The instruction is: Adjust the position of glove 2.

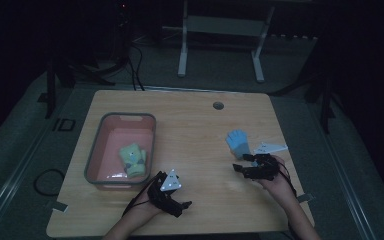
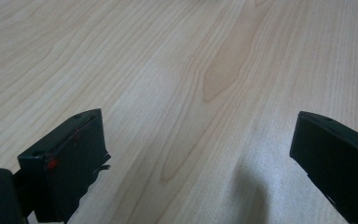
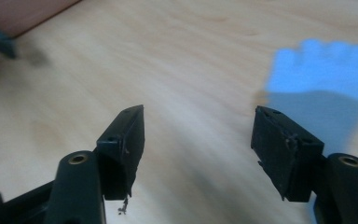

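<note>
- Right gripper point(image 1: 241, 166) sits low over the table point(image 1: 200, 125), jaws apart with nothing between them, pointing left.
- Blue glove point(image 1: 238, 142) lies flat just beyond it, not touching.
- Left gripper point(image 1: 180, 202) rests wide open by the near edge.
- Pink bin point(image 1: 97, 150) holds a green glove point(image 1: 133, 159), well off to the left.

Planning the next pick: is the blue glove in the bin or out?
Out. The blue glove lies flat on the table, apart from the bin.
</note>
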A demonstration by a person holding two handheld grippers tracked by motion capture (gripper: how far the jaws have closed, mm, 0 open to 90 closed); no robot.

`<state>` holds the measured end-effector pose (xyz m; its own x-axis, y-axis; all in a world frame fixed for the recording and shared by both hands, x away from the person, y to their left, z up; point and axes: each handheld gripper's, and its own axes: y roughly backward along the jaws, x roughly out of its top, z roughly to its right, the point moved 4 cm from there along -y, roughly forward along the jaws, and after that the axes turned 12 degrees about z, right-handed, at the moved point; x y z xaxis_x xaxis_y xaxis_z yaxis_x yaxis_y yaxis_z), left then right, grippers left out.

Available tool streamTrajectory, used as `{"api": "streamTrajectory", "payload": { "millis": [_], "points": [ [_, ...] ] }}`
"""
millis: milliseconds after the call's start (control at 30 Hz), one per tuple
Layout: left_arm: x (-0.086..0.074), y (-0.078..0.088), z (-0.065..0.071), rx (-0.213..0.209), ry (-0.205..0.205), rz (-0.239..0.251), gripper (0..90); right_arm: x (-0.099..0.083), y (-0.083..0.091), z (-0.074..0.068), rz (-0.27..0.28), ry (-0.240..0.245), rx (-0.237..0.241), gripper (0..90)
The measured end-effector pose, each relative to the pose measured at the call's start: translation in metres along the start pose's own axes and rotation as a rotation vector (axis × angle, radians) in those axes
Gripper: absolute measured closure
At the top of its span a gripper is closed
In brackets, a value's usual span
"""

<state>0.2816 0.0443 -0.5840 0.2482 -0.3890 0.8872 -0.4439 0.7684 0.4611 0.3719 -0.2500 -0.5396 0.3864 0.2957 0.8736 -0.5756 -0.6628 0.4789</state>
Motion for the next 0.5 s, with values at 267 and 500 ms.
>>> {"api": "streamTrajectory", "payload": {
  "millis": [267, 500],
  "points": [
    [-0.003, 0.003, 0.003, 0.003, -0.007, -0.008, 3.9, 0.007, 0.005, 0.025, 0.005, 0.014, -0.100, 42.5],
    [-0.006, 0.003, 0.006, 0.005, -0.024, -0.015, 3.9, 0.014, -0.001, 0.044, -0.013, 0.004, -0.142, 50.7]
  ]
}}
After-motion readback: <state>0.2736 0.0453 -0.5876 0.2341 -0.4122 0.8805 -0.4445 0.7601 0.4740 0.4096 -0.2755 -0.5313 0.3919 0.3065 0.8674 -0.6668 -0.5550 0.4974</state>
